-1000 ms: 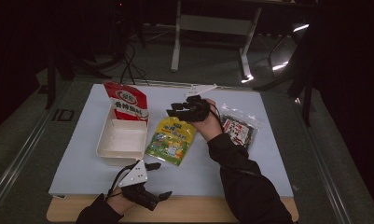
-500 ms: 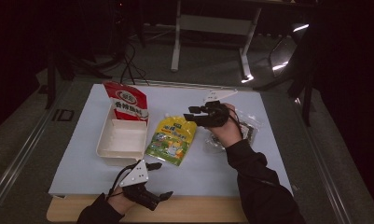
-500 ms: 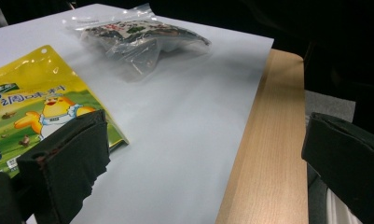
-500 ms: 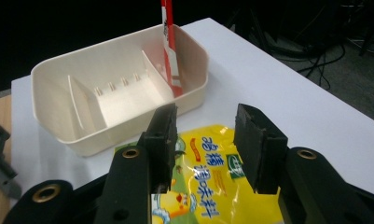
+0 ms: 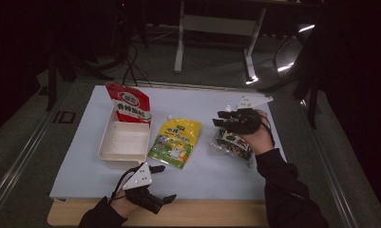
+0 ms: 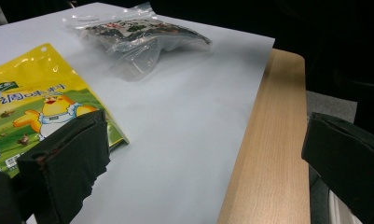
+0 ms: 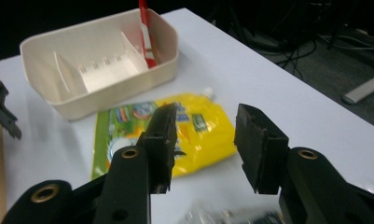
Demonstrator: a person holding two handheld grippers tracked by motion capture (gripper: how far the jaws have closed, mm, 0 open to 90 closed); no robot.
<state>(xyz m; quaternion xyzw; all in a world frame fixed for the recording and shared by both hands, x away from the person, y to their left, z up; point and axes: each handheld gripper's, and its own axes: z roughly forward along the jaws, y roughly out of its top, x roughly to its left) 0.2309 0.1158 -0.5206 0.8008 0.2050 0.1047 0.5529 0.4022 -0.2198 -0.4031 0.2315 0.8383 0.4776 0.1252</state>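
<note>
The table (image 5: 273,216) has a big white sheet (image 5: 202,175) laid over it, with bare wood along the near edge. On the sheet, out past the left gripper (image 5: 160,183), sits a cream tray (image 5: 122,145) with dividers inside and a red bag (image 5: 128,104) propped up at its far end. Right beside the tray lies a yellow pouch (image 5: 175,141), flat, spout pointing away; it's just ahead of the left gripper and off to the side of the right gripper (image 5: 222,118).

The clear packet (image 5: 230,142) with dark stuff inside lies directly under the right gripper and the hand (image 5: 257,137) holding it. That gripper hovers just above the packet's far end, jaws spread with a clear gap and nothing between them. In the right gripper view the packet (image 7: 231,215) is a blurry strip below the jaws, and the pouch (image 7: 194,135) shows through the gap.

The left gripper rests at the near edge of the sheet, jaws wide apart and empty. Its own view has the pouch (image 6: 31,116) behind one jaw and the packet (image 6: 138,37) well off ahead.
</note>
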